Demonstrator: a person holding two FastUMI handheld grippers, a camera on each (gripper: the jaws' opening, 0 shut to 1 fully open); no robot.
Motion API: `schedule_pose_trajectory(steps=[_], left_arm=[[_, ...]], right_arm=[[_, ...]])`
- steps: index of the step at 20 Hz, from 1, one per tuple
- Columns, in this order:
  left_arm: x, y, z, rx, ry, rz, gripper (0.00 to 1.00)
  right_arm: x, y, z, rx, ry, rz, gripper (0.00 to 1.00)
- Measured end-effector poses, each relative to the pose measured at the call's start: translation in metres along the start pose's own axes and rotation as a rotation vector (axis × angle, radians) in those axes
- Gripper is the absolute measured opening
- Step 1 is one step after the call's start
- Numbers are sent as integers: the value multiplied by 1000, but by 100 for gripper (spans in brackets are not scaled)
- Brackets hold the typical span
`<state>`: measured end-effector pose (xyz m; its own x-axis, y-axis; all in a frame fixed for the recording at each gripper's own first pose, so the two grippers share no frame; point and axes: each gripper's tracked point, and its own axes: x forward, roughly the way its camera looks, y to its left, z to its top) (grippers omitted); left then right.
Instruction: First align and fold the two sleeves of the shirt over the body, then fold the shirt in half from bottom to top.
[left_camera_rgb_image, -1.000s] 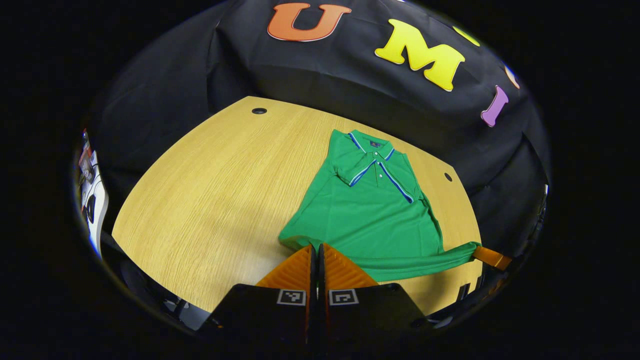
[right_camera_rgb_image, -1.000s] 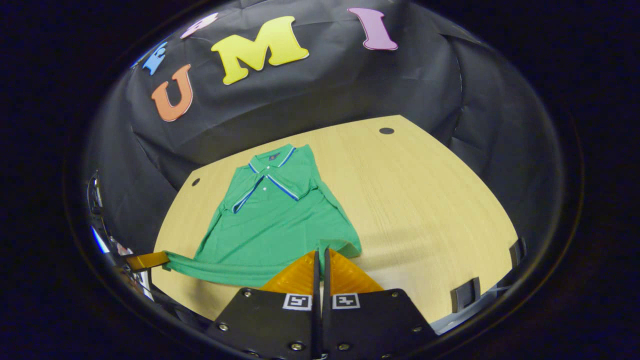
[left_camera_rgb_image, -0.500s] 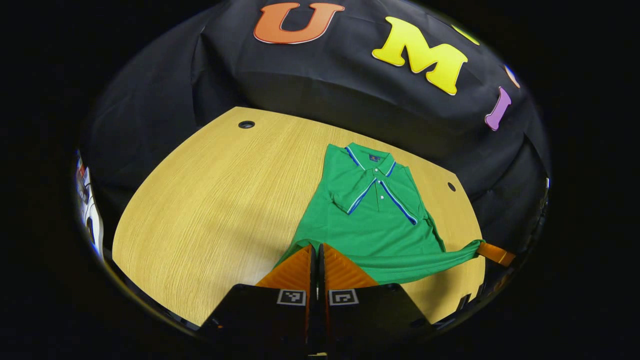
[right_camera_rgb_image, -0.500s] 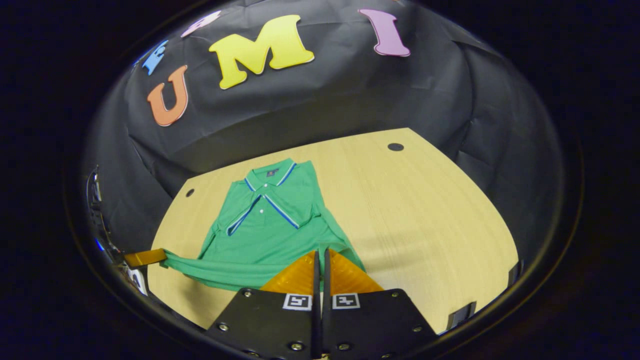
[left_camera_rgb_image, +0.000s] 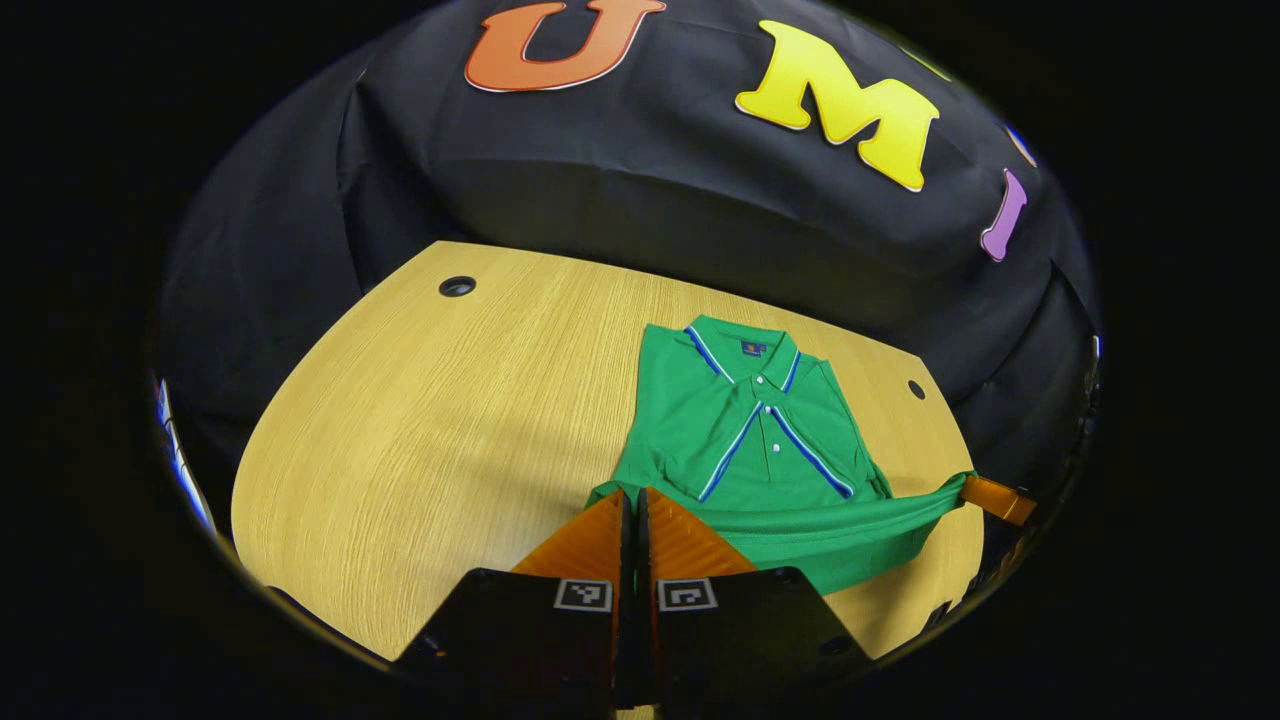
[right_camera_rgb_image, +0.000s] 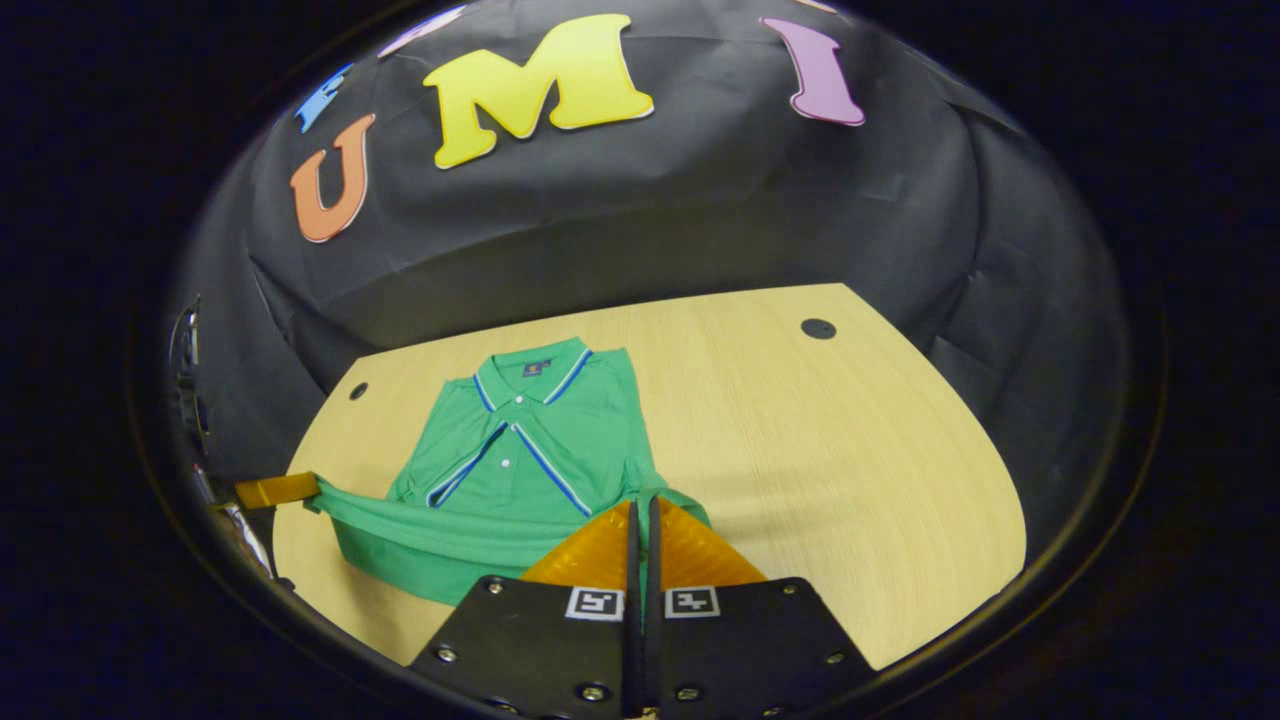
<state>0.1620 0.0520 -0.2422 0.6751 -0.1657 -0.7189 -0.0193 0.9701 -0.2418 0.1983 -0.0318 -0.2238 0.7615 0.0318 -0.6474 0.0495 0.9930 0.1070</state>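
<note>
shirt: your green polo shirt lies on the wooden surface, collar at the far end toward the black cloth wall, long axis running from you to the wall.
sleeves: both folded in over the chest.
hem: lifted off the surface, stretched taut between your two grippers, crosswise to the long axis.
left gripper: fingers clenched on the hem's left corner; it shows at the left edge of the right gripper view.
right gripper: fingers clenched on the hem's right corner; seen far right in the left gripper view.
surface: round holes near the far corners.
</note>
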Motion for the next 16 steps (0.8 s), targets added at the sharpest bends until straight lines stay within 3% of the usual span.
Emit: schedule_pose_trajectory(steps=[16], left_arm=[[114,-3,105,55,-55,-24,3]], right_arm=[[111,10,103,-25,-55,-4,0]])
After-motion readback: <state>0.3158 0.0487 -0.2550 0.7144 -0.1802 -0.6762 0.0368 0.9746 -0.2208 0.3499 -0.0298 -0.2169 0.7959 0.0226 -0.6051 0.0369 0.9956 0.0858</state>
